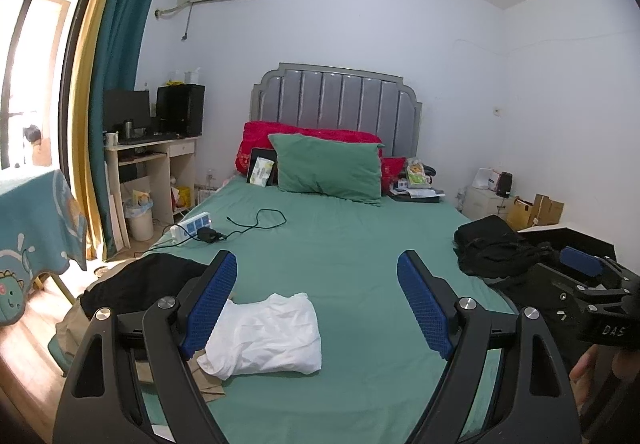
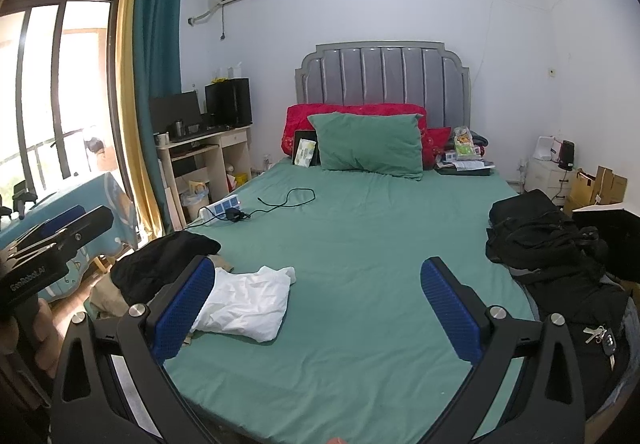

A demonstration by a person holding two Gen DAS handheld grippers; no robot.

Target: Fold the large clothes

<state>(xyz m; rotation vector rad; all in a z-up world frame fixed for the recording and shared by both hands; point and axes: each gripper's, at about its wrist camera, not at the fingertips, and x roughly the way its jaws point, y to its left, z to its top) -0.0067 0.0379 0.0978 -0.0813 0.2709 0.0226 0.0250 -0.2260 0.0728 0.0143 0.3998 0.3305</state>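
Observation:
A folded white garment (image 1: pixel 268 336) lies on the green bed sheet (image 1: pixel 352 244) near the bed's front left corner; it also shows in the right wrist view (image 2: pixel 248 304). A black garment (image 1: pixel 140 280) and a tan one lie at the left edge beside it. A pile of black clothes (image 1: pixel 488 248) sits on the bed's right side, also in the right wrist view (image 2: pixel 540 240). My left gripper (image 1: pixel 316 296) is open and empty above the front of the bed. My right gripper (image 2: pixel 316 304) is open and empty beside it.
A green pillow (image 1: pixel 328 168) and red pillows lean on the grey headboard. A power strip (image 1: pixel 192 224) with charger and cable lies on the sheet's left side. Small items clutter the far right corner (image 1: pixel 416 180). A desk (image 1: pixel 152 156) stands left, boxes (image 1: pixel 536 210) right. Keys (image 2: pixel 604 336) lie on dark clothes.

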